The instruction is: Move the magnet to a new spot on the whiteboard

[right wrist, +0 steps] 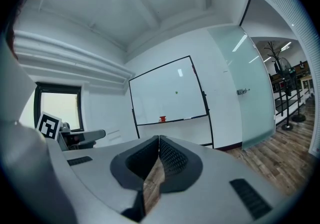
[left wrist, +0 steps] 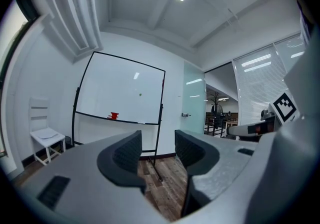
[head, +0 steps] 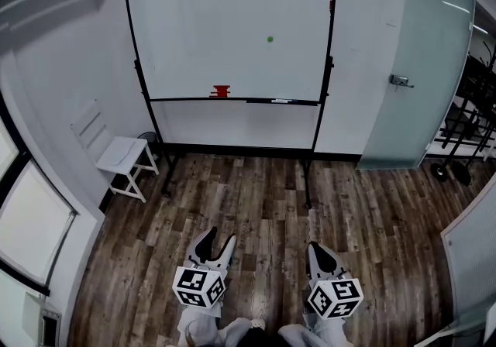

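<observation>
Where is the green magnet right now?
In the head view, the green magnet sits on the whiteboard, right of its centre, above and right of the red object on its tray.

Floor [head: 256, 206] of dark wood planks, reaching to white walls. Bears, near the far wall, a whiteboard [head: 201, 36] in a black frame, feet [head: 308, 202] planted on the planks. Left of that, just beside the wall, a white chair [head: 91, 127], also on the floor, with a pale sheet [head: 118, 154] flat on the seat. On the board's face, right of centre in the upper half: a small green magnet [head: 270, 39]. Along the board's bottom edge, a narrow ledge [head: 178, 99]; holds a red object [head: 221, 91] near the middle and markers [head: 280, 101] to its right.
</observation>
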### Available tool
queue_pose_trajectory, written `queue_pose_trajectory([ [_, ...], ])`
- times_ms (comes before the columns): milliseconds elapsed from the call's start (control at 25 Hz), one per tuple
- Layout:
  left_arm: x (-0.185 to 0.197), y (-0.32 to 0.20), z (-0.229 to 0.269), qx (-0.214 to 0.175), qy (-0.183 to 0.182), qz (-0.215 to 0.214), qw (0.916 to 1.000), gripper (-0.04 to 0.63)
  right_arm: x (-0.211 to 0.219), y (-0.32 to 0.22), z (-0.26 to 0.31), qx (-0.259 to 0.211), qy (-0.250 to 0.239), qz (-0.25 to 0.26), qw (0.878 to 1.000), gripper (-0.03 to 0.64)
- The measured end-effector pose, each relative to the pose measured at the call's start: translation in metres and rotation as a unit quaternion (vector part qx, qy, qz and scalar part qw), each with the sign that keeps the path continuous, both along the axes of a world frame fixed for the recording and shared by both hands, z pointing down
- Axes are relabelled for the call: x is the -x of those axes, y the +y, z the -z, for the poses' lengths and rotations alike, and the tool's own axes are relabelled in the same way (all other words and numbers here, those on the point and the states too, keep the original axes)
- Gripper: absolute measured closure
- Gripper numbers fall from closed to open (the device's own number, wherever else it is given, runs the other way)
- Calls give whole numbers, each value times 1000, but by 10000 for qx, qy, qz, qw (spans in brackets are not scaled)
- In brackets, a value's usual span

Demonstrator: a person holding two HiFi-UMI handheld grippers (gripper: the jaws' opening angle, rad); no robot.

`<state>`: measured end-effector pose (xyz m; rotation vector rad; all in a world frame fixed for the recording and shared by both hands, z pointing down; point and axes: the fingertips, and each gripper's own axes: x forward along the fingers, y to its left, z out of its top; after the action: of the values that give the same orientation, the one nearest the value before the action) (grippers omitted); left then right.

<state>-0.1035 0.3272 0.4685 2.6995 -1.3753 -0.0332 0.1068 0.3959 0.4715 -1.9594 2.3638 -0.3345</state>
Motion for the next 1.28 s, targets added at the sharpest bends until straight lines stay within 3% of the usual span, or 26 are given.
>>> queue_pose_trajectory([
  [280, 9, -24, -5, 28, -10, -40, 10000, 396, 13, -26, -5, 34, -20, 34, 10000, 589],
  [880, 30, -23, -21, 243, 10, 179, 9995, 396, 26, -37, -15, 238, 36, 165, 9996, 589],
  [1280, 8, -60, -21, 182, -52, 121, 9997, 396, 12, -75, -18, 215, -13, 204, 9996, 589],
])
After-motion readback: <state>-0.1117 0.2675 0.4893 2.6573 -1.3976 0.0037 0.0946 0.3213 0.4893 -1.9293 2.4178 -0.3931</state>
